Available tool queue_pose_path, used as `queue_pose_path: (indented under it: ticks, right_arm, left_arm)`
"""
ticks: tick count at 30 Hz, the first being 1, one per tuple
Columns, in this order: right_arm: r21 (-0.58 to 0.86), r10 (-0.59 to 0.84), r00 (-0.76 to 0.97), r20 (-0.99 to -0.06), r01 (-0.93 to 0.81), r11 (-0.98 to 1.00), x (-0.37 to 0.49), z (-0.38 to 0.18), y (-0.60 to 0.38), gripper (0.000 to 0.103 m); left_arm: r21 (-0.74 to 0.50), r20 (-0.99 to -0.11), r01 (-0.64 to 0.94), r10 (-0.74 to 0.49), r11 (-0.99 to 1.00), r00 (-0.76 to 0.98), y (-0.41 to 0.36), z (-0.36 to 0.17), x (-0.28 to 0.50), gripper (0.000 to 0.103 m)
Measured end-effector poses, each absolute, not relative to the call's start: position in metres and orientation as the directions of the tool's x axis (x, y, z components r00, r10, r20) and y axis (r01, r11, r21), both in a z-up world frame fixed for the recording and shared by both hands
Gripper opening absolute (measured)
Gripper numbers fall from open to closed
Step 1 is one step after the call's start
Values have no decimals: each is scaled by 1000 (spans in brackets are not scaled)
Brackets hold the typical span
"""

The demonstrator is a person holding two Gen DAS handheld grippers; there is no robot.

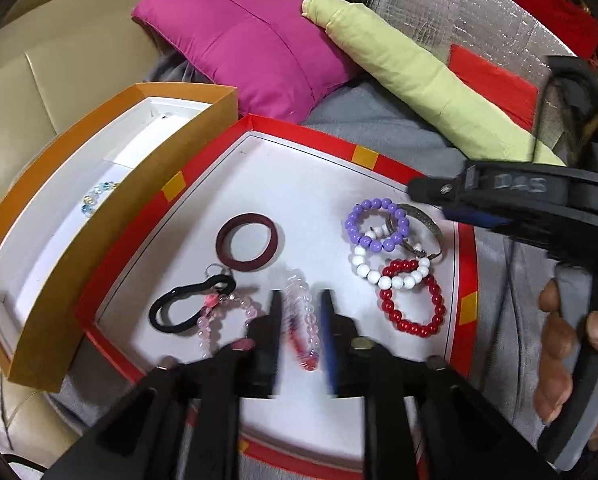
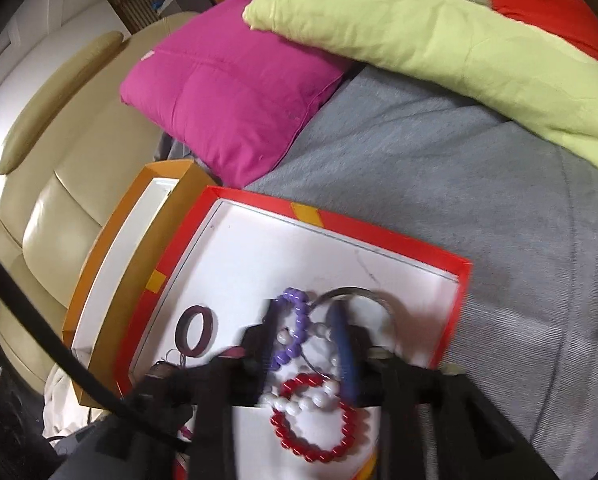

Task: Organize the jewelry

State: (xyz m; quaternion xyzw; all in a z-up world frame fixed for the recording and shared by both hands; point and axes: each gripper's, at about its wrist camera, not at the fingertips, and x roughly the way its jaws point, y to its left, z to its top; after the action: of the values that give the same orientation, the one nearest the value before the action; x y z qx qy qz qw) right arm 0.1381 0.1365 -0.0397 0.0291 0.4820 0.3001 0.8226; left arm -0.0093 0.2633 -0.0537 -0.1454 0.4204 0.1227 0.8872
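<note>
Red-rimmed shallow white tray (image 1: 468, 256) fills centre of left wrist view, on grey blanket (image 1: 383, 120).

Left gripper (image 1: 301, 312), lower centre: jaws partly open, straddling clear-and-pink glass-bead bracelet (image 1: 303, 320), pads not pressing it.

Right gripper (image 2: 307, 344), lower centre of right wrist view: jaws partly open over tangle of purple bead bracelet (image 2: 295, 320), white bead bracelet (image 2: 299, 400) and silver metal bangle (image 2: 363, 294); nothing gripped.

Beads likely light, hard, slick, on stretchy cord; best pinched across single strand.

Orange box with white lining (image 1: 51, 184) at left holds pale blue bead bracelet (image 1: 97, 196).
</note>
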Motion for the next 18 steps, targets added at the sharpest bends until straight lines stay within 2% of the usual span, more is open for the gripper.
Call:
queue_pose_path:
  ticks: [1, 3, 4, 6, 9, 11, 13, 15, 18]
  right_arm:
    - [332, 521, 372, -768, -465, 821, 134, -35, 130, 54]
    - [308, 510, 386, -769, -476, 824, 125, -28, 122, 54]
    - [287, 500, 392, -773, -487, 825, 120, -24, 119, 56]
    - [231, 477, 422, -771, -513, 827, 105, -14, 110, 73]
    - [145, 458, 469, -755, -563, 814, 76, -1, 97, 83]
    - [90, 440, 496, -749, -581, 809, 55, 5, 87, 90]
    - [62, 443, 501, -744, -608, 792, 37, 9, 80, 93]
    - [37, 446, 504, -740, -632, 774, 18, 14, 73, 97]
    - [24, 455, 514, -727, -644, 765, -2, 19, 64, 99]
  left_arm:
    - [-151, -777, -341, 102, 928, 621, 262, -51, -12, 43]
    - [-132, -763, -350, 131, 927, 633, 258, -43, -20, 62]
    - [-124, -759, -354, 142, 927, 635, 257, -39, -23, 66]
    - [-101, -747, -369, 174, 924, 642, 254, -31, -31, 74]
    - [-31, -724, -427, 274, 904, 633, 248, -19, -46, 79]
    - [-14, -717, -443, 299, 897, 629, 244, -14, -55, 79]
    - [-25, -717, -459, 304, 888, 628, 243, -10, -65, 80]
    - [-24, -710, -490, 330, 871, 622, 241, -6, -75, 89]
    - [-15, -697, -520, 364, 854, 618, 238, -2, -86, 96]
